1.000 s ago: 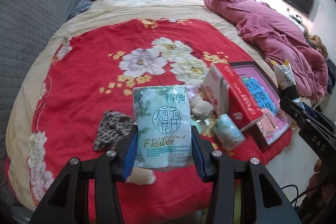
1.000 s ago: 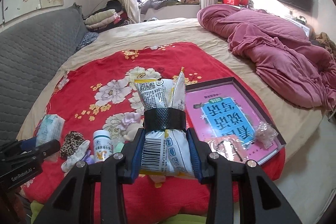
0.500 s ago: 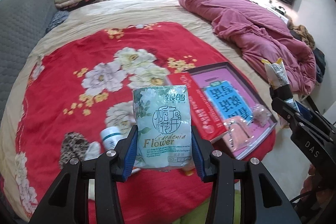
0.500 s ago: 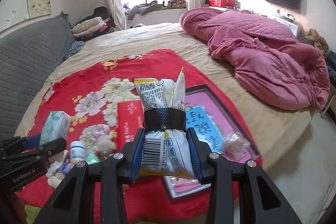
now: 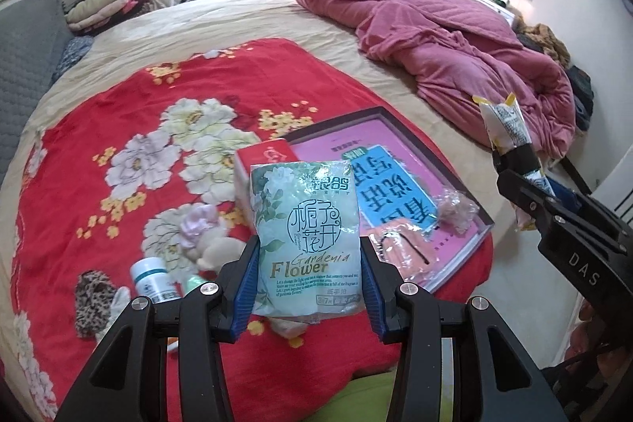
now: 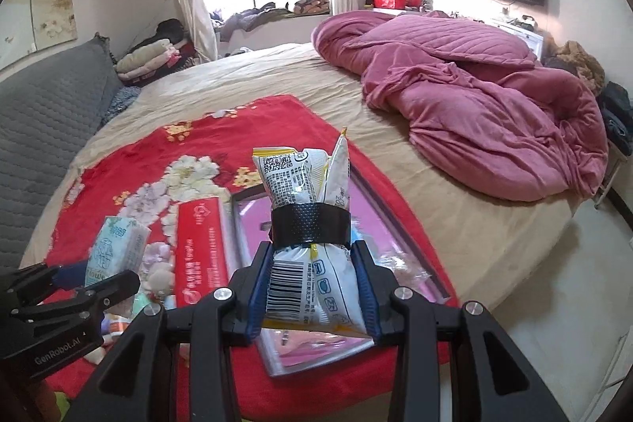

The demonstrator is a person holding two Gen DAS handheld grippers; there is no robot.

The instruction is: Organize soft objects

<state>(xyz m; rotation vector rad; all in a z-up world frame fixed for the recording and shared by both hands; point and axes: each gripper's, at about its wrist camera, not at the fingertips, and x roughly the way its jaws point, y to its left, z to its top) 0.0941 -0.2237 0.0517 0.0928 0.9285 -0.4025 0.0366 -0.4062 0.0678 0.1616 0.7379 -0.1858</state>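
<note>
Now, left gripper (image 5: 308,287): angled down over the red floral blanket (image 5: 118,129), clamping a pale green tissue pack (image 5: 306,236), long axis upright.
Right gripper (image 6: 312,297): angled down, gripping a white black-banded snack bag (image 6: 308,236), upright above the pink-lined tray (image 6: 253,220).

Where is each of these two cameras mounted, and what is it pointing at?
Left wrist: sits behind the left tongs, looking down at the red floral blanket; they clamp a pale green tissue pack.
Right wrist: behind the right tongs, clamping a white snack bag.
Shared: pink shallow box, crumpled pink quilt, each other's tongs.
</note>
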